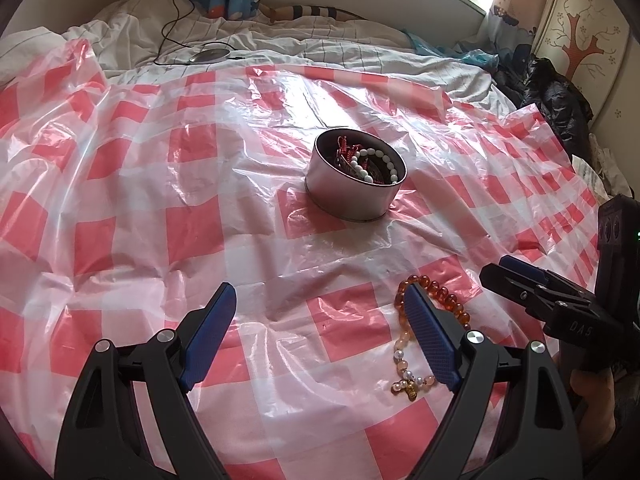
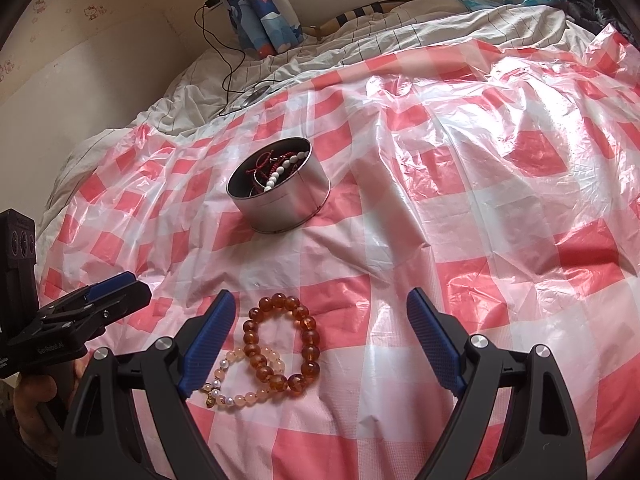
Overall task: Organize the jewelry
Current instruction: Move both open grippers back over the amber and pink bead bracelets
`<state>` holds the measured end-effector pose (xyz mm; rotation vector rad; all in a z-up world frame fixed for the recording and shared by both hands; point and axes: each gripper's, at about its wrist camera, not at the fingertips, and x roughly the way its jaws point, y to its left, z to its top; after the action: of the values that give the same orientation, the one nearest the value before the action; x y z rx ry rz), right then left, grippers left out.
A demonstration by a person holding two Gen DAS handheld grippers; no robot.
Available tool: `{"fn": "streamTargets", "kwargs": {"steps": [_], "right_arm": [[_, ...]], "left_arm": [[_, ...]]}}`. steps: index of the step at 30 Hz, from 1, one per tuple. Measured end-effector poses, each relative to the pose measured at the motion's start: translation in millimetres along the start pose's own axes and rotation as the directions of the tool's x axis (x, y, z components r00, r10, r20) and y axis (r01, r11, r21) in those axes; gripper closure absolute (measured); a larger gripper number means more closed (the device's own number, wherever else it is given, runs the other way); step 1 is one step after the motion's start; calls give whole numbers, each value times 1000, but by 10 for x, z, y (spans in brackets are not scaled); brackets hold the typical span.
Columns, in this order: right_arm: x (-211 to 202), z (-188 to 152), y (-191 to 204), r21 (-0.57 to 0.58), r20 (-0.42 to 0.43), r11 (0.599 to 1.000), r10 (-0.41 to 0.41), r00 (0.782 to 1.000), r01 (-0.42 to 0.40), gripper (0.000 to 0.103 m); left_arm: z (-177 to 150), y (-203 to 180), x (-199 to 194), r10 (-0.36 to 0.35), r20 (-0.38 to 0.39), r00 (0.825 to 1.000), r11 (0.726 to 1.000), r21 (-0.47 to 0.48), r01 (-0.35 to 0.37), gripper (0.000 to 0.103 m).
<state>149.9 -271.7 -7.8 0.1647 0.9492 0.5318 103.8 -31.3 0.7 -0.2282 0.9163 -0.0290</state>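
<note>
Two loose bracelets lie on the red-and-white checked plastic sheet (image 2: 460, 208) spread over the bed: a round amber-brown bead bracelet (image 2: 282, 344) lying flat, and a pale peach bead bracelet with small pearls and a gold charm (image 2: 240, 384), its long axis running left to right, overlapping the amber one's near-left edge. Beyond them stands one round silver metal tin (image 2: 280, 196), open, holding a white bead bracelet (image 2: 280, 172) and red cords. The right gripper (image 2: 320, 310) hovers with fingers spread around the loose pair; the left gripper (image 1: 320, 300) has fingers spread, empty.
</note>
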Motion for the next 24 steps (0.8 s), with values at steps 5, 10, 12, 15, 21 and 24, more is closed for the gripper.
{"fn": "streamTargets", "kwargs": {"steps": [5,10,12,15,21,24], "right_arm": [[7,21,16,-9,-10,1000,26,1000,-26,19],[22,74,23,-35,-38,997,70,997,-72,19],[44,69,25,-47,-57,996,80,995,-82,19],[108,54,41,-74,-89,994,77,993,-83,19],[257,-29,200,-197,-136,980,-11,991,-16,20],[313,-28,266,-260,-117,965,-74,990,41,20]], "left_arm": [[-21,39,-26,-10,5,1000,1000,5,9,21],[-24,158,-69,-35,-3,999,999,-14,35,21],[-26,197,-89,-32,0,999,999,-21,32,21],[-12,195,-90,-39,-1,999,999,-33,39,21],[-5,130,-27,-22,-18,1000,1000,-13,22,21],[-13,90,-12,-10,-23,1000,1000,10,10,20]]}}
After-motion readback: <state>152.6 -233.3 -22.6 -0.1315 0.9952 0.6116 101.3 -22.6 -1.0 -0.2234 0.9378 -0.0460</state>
